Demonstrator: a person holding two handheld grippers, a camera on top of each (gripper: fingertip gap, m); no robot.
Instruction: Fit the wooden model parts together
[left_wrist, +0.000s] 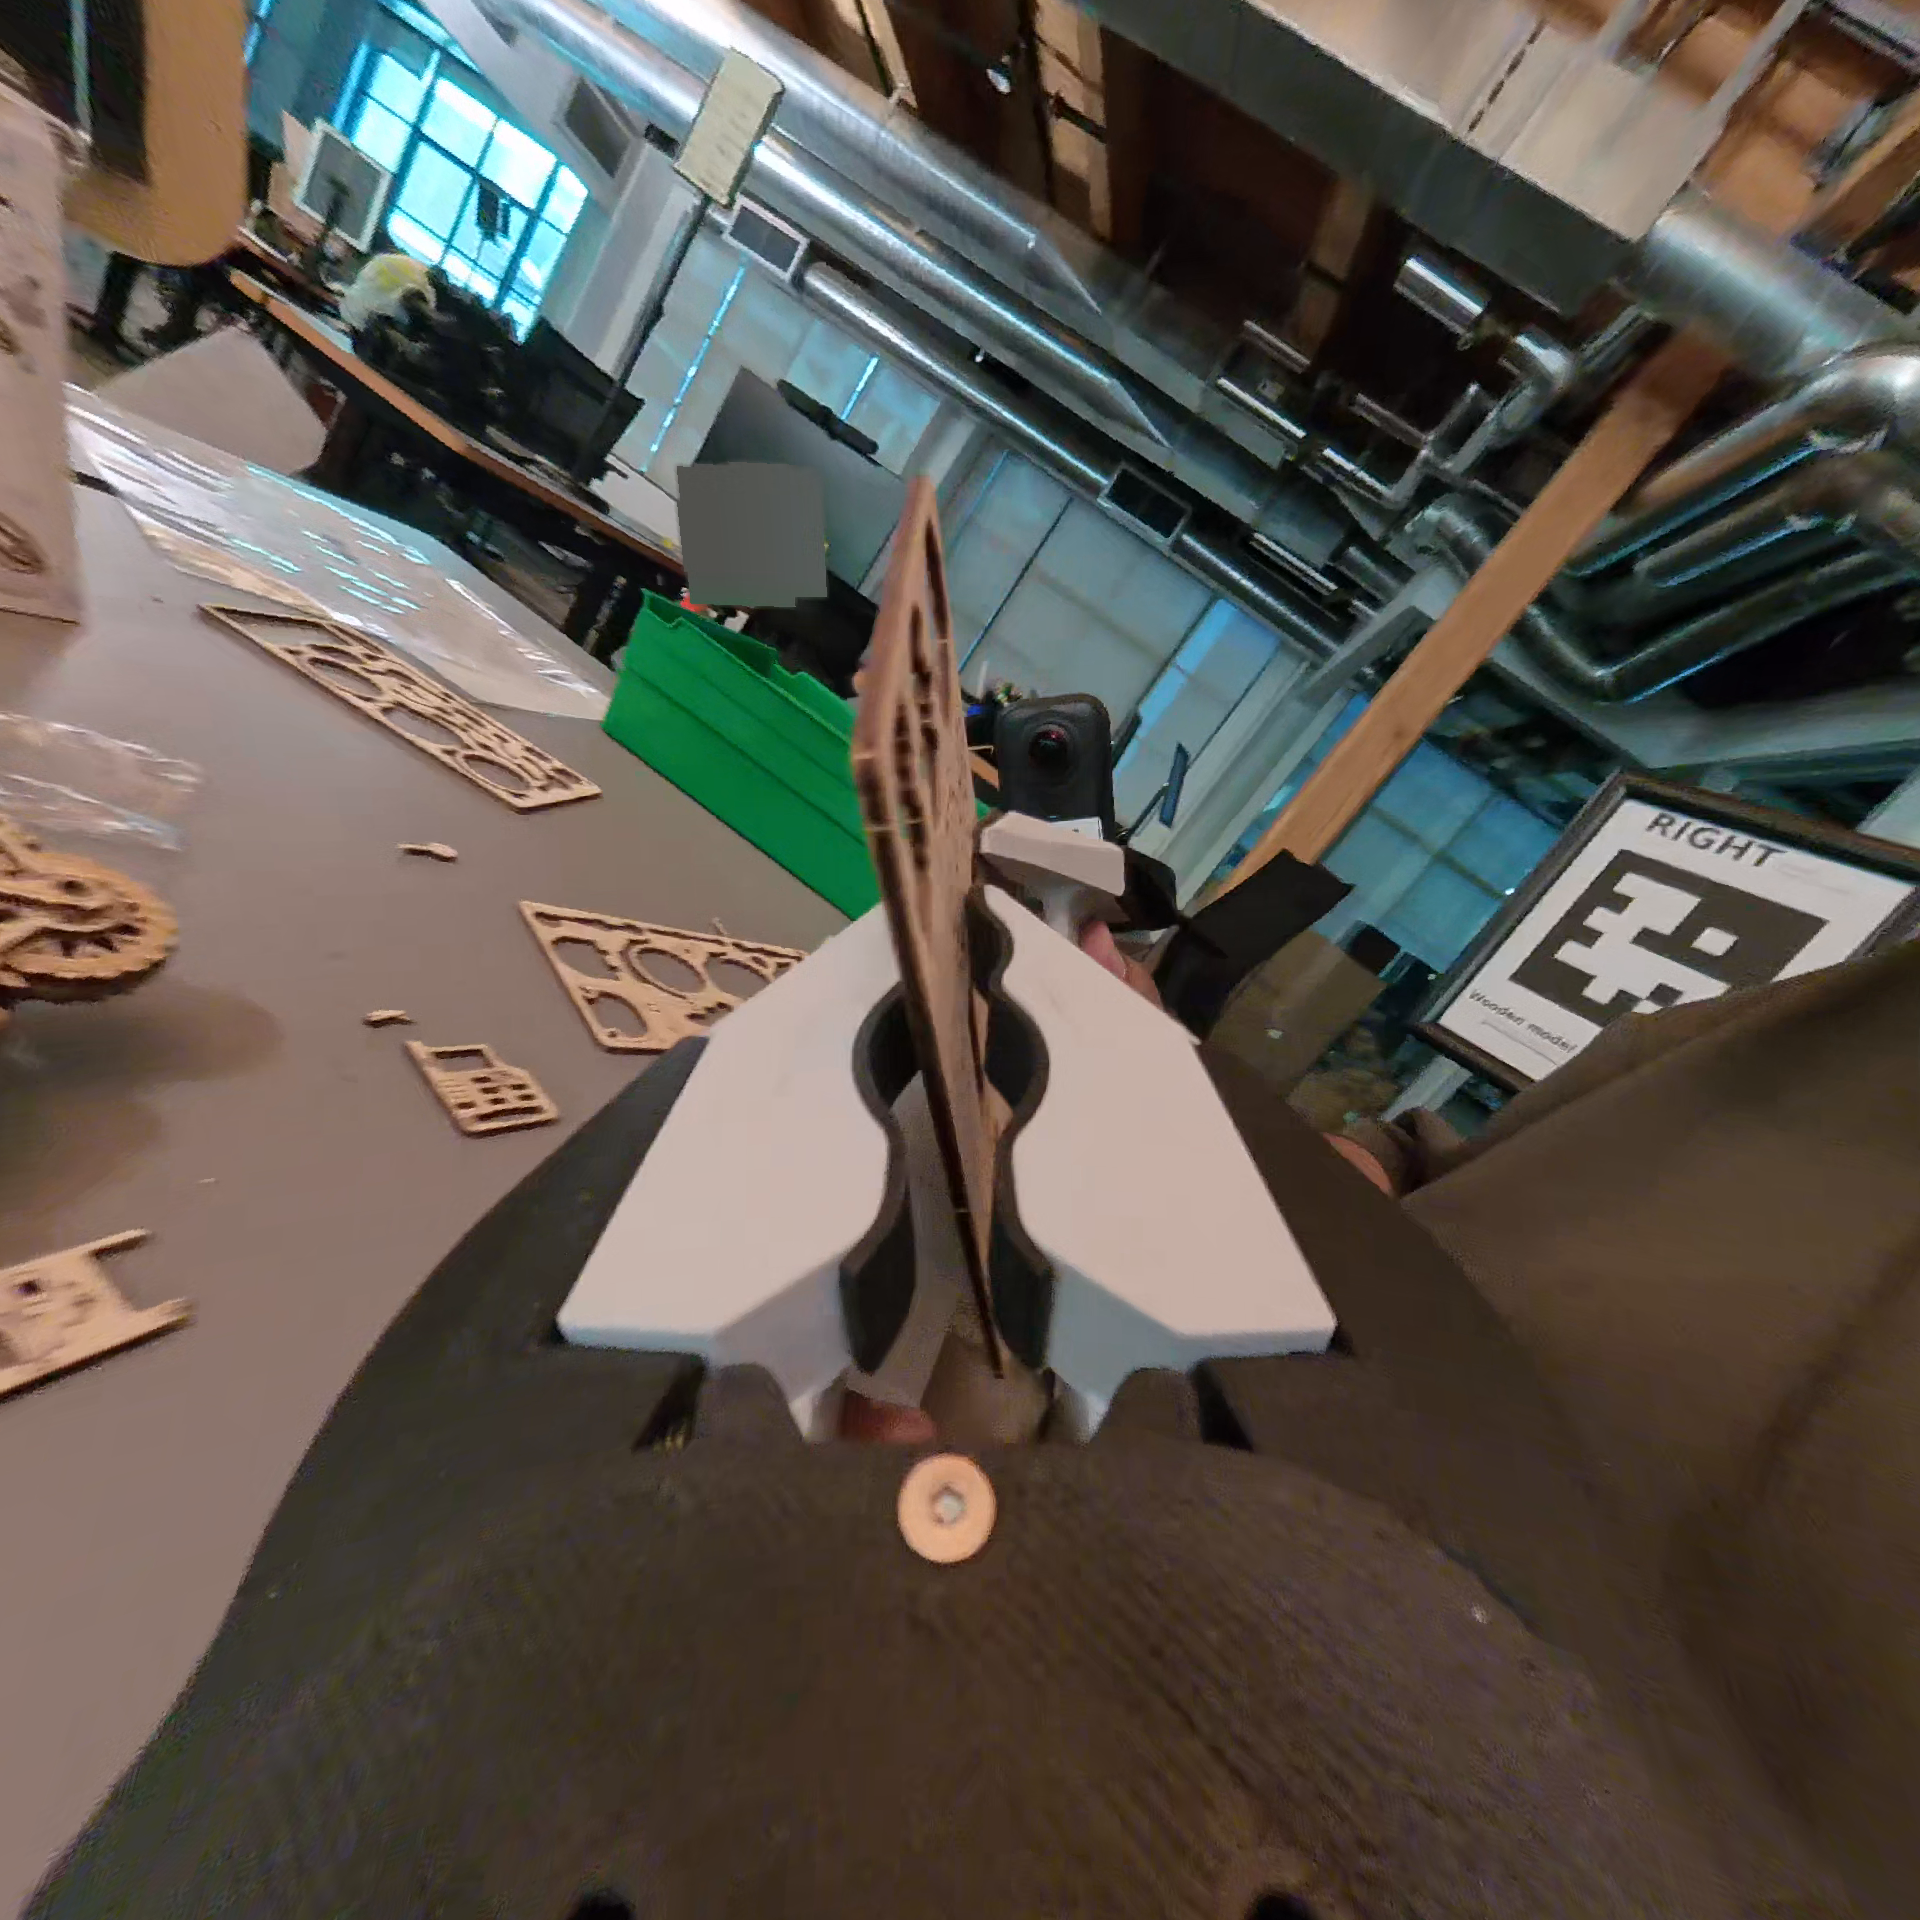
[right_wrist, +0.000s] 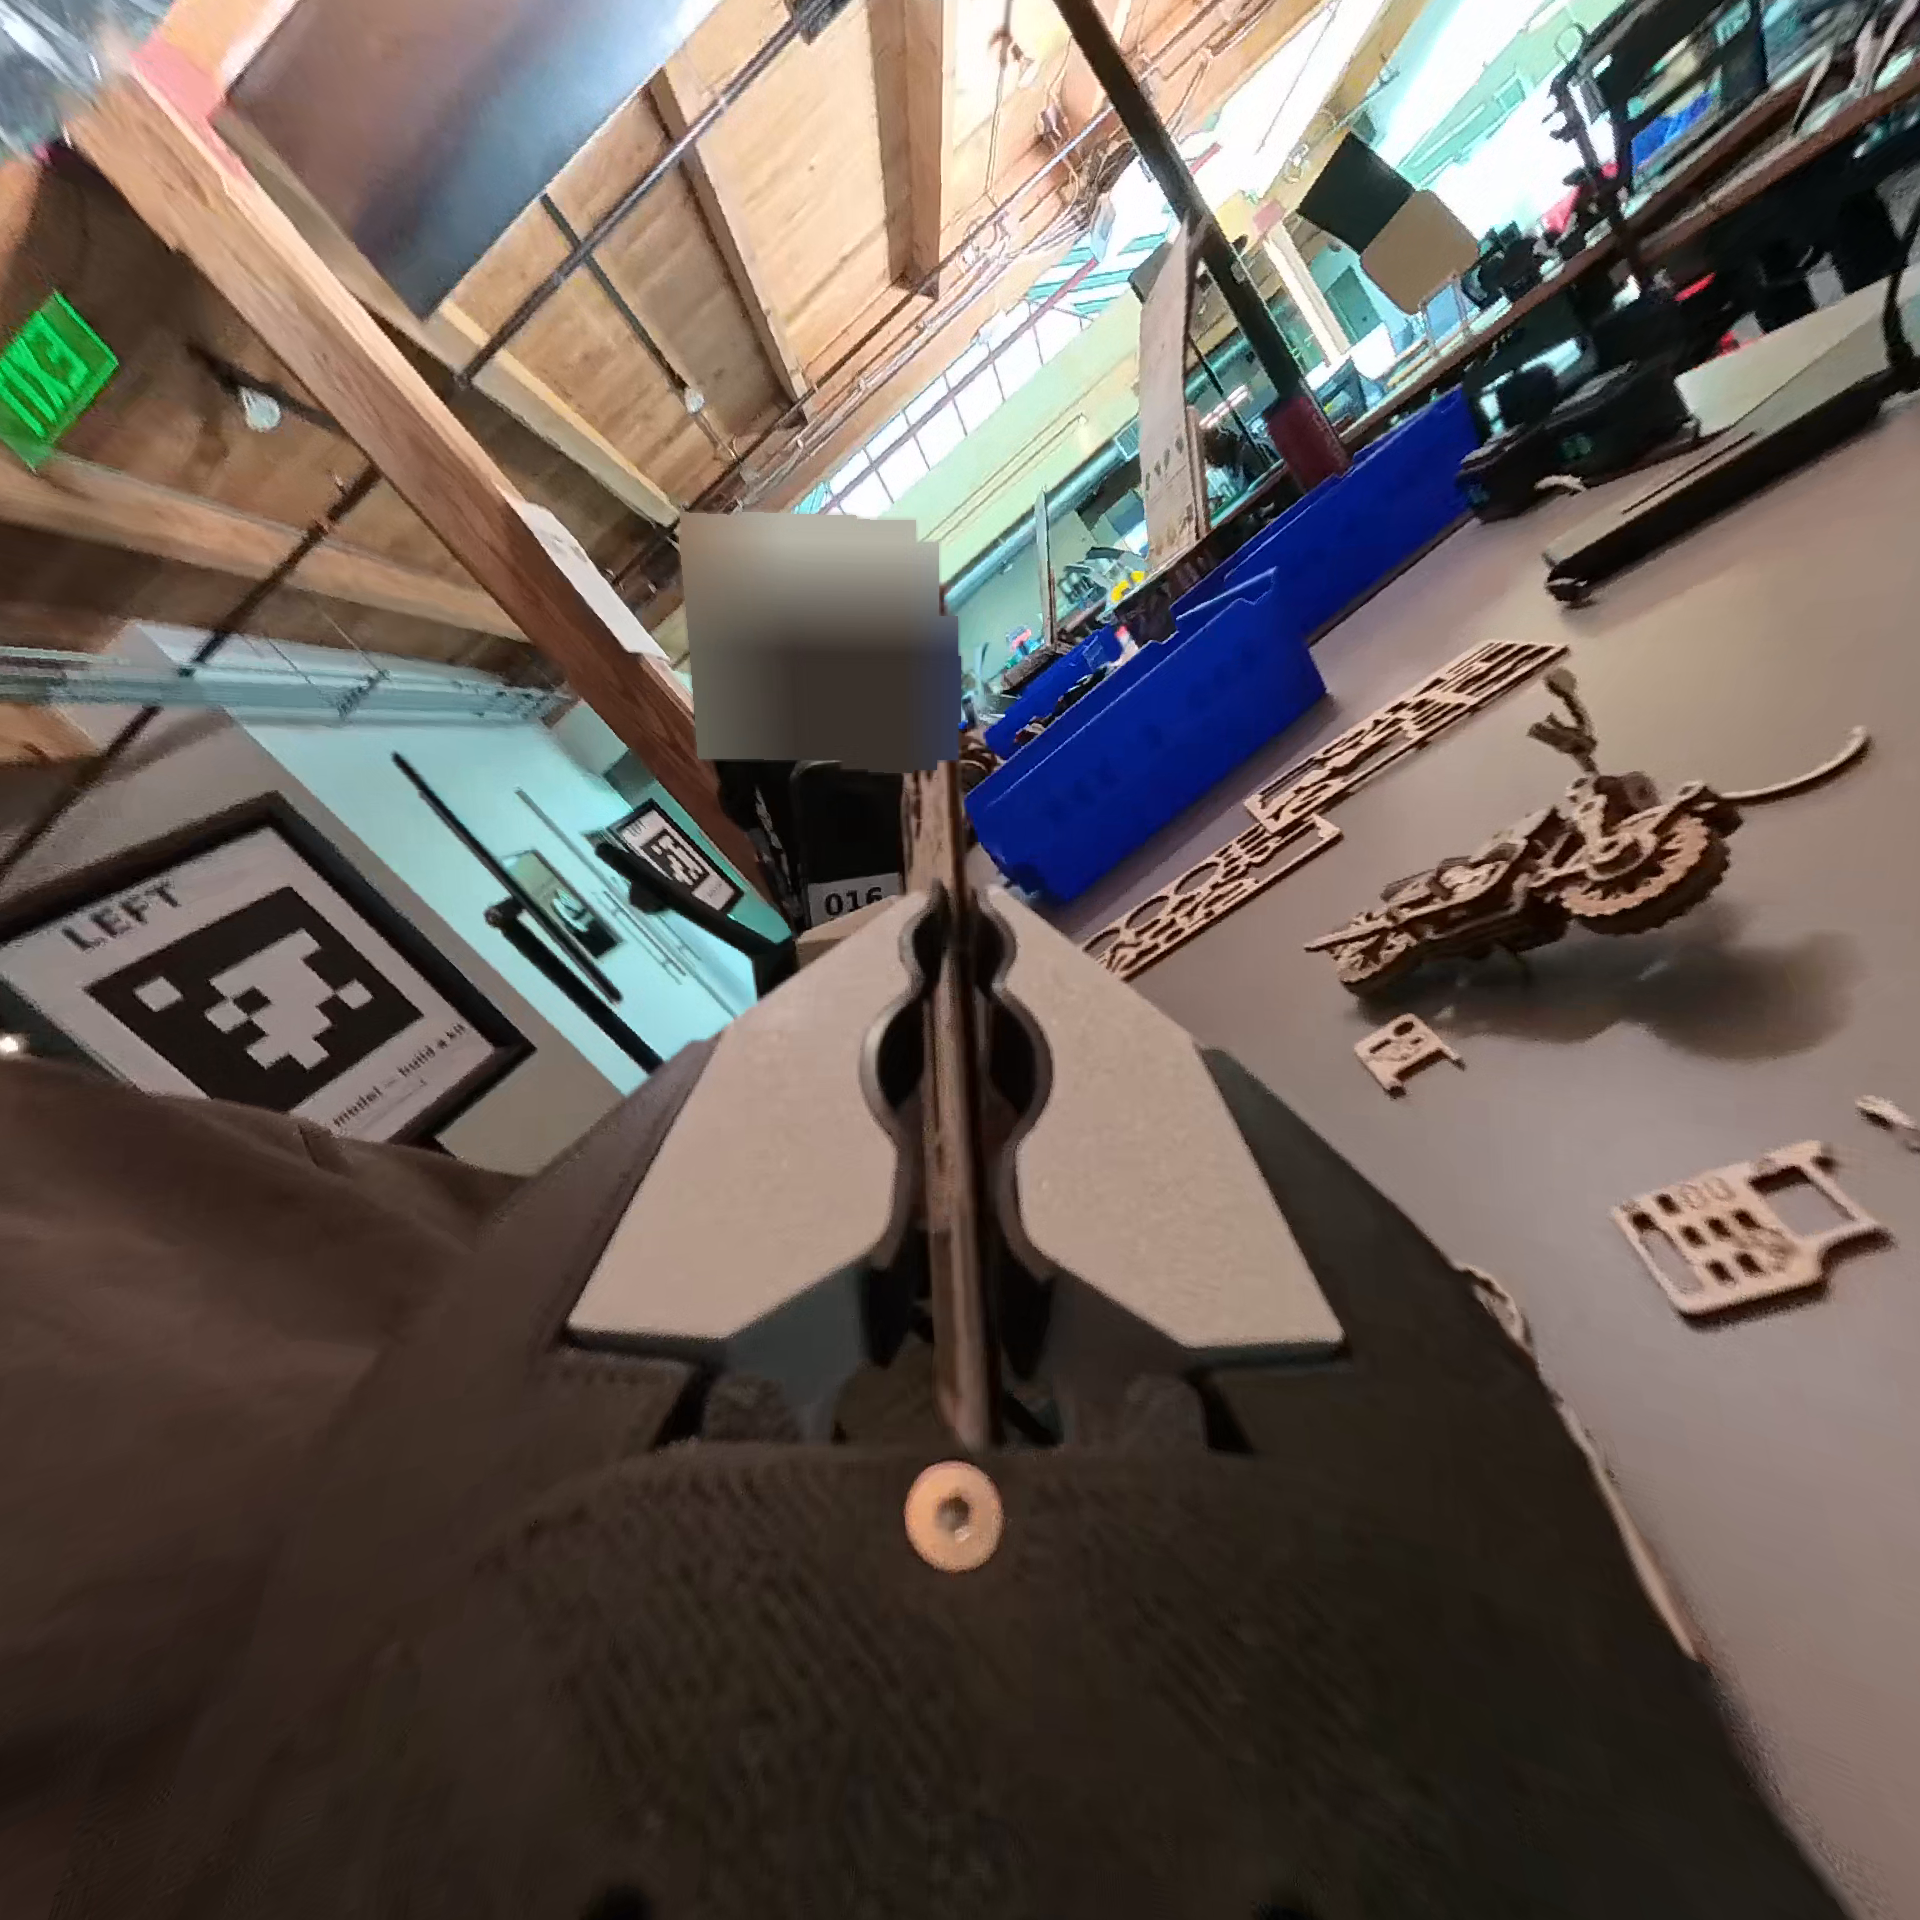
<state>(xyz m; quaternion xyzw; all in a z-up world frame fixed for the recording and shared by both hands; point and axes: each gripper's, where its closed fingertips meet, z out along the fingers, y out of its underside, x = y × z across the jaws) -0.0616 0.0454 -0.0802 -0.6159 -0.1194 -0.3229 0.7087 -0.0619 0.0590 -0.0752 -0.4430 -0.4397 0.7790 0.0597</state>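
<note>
While a thin wooden sheet (left_wrist: 920, 790) is clamped on edge by the left tongs (left_wrist: 940, 935) above the worktop (left_wrist: 312, 1195), its far end is pinched by the right tongs (right_wrist: 958, 914).

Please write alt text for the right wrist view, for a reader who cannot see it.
The right gripper is shut on a thin wooden sheet, held edge-on. On the grey table to its right lie a part-built wooden motorcycle model and cut-out wooden frames.

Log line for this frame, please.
left gripper: shut on wooden sheet | right gripper: shut on sheet edge | wooden motorcycle model: on table, untouched
</note>
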